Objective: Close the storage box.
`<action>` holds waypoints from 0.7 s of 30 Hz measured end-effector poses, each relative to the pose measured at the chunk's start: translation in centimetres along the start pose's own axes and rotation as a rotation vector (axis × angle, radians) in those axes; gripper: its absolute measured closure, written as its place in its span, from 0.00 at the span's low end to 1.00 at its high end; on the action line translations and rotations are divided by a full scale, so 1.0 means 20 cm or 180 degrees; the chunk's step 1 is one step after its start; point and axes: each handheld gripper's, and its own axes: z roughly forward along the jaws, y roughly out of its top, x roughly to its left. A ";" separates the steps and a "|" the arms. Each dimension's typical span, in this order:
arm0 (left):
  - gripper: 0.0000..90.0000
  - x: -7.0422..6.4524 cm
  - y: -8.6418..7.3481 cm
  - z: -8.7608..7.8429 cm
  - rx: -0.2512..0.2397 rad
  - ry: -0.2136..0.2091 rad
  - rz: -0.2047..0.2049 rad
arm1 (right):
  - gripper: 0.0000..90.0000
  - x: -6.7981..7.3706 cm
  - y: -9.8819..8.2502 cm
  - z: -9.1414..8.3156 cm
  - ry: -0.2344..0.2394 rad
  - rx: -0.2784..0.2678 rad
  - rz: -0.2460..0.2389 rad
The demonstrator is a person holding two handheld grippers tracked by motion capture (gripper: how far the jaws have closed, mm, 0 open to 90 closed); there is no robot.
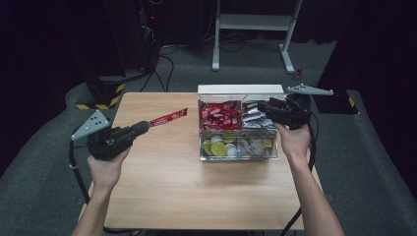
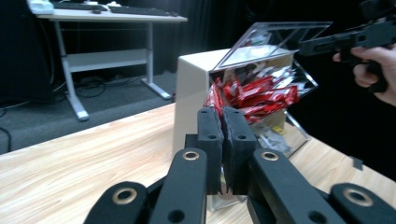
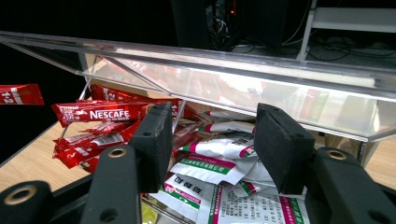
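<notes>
Left of the box (image 1: pixel 238 129), above the bench (image 1: pixel 162 182), your left hand-held gripper (image 1: pixel 143 126) is clenched on one end of a red sachet (image 1: pixel 168 117), which sticks out flat toward the box's red compartment (image 1: pixel 220 116). Your right hand-held gripper (image 1: pixel 264 106) sits at the box's far right side, jaws parted with nothing between them, hovering over the white sachets (image 3: pixel 219 163) under the raised clear lid (image 3: pixel 233 70).

I take the step to be bringing the red sachet to the box. To do it well:

- Keep the left jaws firmly clenched; the sachet is thin and held only by its end, so a tilt could let it droop or slip.
- Carry it level and aim for the open gap under the lid, over the heap of red sachets (image 2: pixel 259 95), not the white ones beside them.
- Mind the lid edge; come in low beneath it.
- Keep your right hand-held gripper clear of the left one's path, and steady the lid if it looks like dropping.
</notes>
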 end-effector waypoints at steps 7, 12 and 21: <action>0.97 0.03 -0.07 0.01 0.0036 0.0144 -0.0018 | 0.52 0.00 0.00 0.00 -0.0008 -0.0018 0.0009; 0.97 0.04 -0.09 0.02 0.0079 0.0182 -0.0019 | 0.52 0.01 0.00 -0.01 -0.0034 -0.0013 -0.0035; 0.97 0.09 -0.15 0.07 0.0126 0.0175 -0.0072 | 0.52 0.01 0.00 0.00 -0.0037 -0.0006 -0.0034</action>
